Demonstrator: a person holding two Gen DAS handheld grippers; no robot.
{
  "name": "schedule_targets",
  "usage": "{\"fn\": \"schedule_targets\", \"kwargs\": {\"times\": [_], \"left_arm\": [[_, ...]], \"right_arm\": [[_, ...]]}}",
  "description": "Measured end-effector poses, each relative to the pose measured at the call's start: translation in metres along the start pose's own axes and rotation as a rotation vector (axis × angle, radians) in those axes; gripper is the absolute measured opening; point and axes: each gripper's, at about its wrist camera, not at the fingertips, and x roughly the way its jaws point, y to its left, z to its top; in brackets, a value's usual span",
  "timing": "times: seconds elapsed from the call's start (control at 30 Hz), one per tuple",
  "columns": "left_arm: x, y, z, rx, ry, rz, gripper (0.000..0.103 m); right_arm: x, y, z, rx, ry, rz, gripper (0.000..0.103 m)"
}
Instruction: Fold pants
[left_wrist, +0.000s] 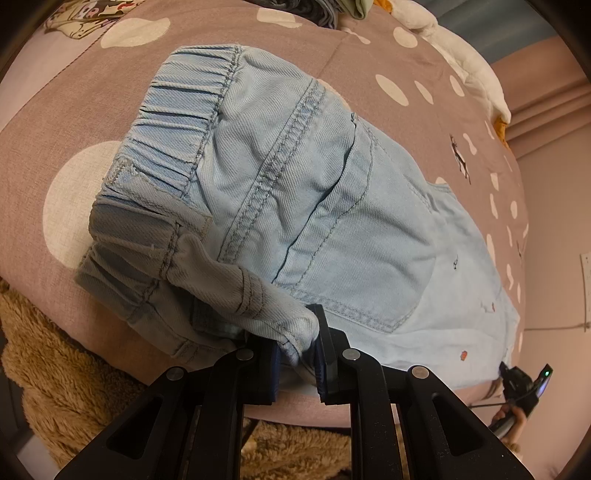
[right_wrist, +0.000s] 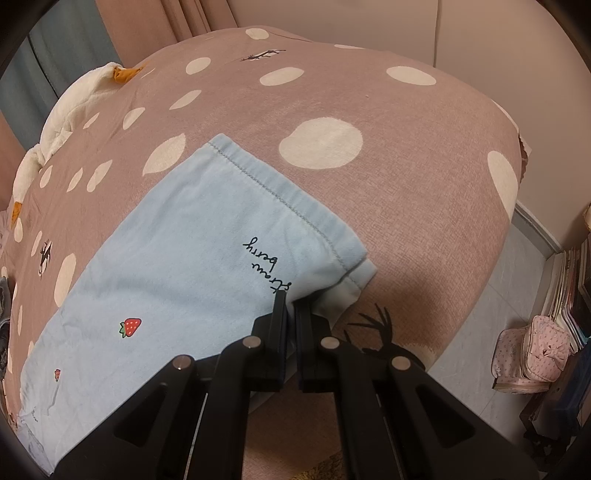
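On dotted bedspread (right_wrist: 369, 110), light-blue pants (left_wrist: 332, 206) lie w/ strawberry print.

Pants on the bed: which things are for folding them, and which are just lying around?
For the job:
- light blue pants
- left gripper, pinching the waist end
- right gripper, shut at the leg hem

Just lying about:
- white plush toy
- pink pouch
- clothes pile
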Motion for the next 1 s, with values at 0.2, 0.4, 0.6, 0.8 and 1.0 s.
{"fn": "schedule_targets", "kwargs": {"times": [0.2,0.4,0.6,0.8,1.0], "left_arm": [[0.0,0.0,0.0,0.0,0.0,0.0,0.017],[0.0,0.0,0.001,0.004,-0.003,0.007,0.017],[-0.009,-0.005,-0.002,0.03,-0.012,0.026,0.016],[-0.005,0.004,-0.003,-0.002,0.01,-0.003,0.016],[-0.017,0.001,-0.001,0.002,0.033,-0.029,0.019]], "right_arm": [[0.0,0.0,0.0,0.0,0.0,0.001,0.001],[0.0,0.0,0.0,-0.001,-0.001,0.001,0.001],[-0.015,0.001,0.004,-0.012,-0.033,-0.016,0.003],[-0.011,-0.007,0.002,0.006,-0.016,-0.021,0.002],[-0.012,0.007,0.004,-0.038,0.009,-0.093,0.01]]}}
